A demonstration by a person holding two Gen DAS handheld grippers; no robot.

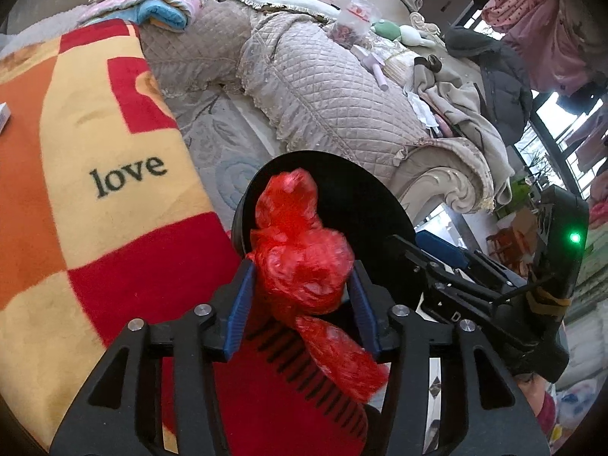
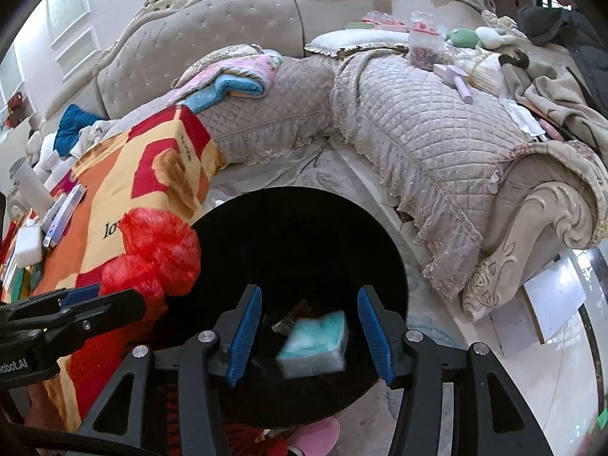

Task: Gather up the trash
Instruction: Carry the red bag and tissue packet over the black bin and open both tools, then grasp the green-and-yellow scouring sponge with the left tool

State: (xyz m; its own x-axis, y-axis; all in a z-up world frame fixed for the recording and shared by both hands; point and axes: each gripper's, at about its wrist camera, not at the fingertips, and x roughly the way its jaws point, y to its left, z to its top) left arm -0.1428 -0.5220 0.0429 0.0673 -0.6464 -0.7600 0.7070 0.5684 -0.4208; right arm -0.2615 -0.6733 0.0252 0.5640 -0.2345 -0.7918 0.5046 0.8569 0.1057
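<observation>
My left gripper (image 1: 302,285) is shut on a crumpled red plastic bag (image 1: 300,254) and holds it at the near rim of a round black trash bin (image 1: 364,205). In the right wrist view the same red bag (image 2: 155,254) sits at the bin's left rim (image 2: 212,220), held by the left gripper (image 2: 114,296). My right gripper (image 2: 309,326) is open and empty above the bin's mouth. A blurred teal and white tissue pack (image 2: 315,342) shows between its fingers, inside the bin, with other dark scraps beside it.
A table under a red, orange and yellow "love" blanket (image 1: 95,174) stands left of the bin, with boxes and a white bottle (image 2: 30,186) on it. A quilted beige sofa (image 2: 418,121) piled with clothes and toys runs behind. Patterned rug (image 1: 228,144) lies between.
</observation>
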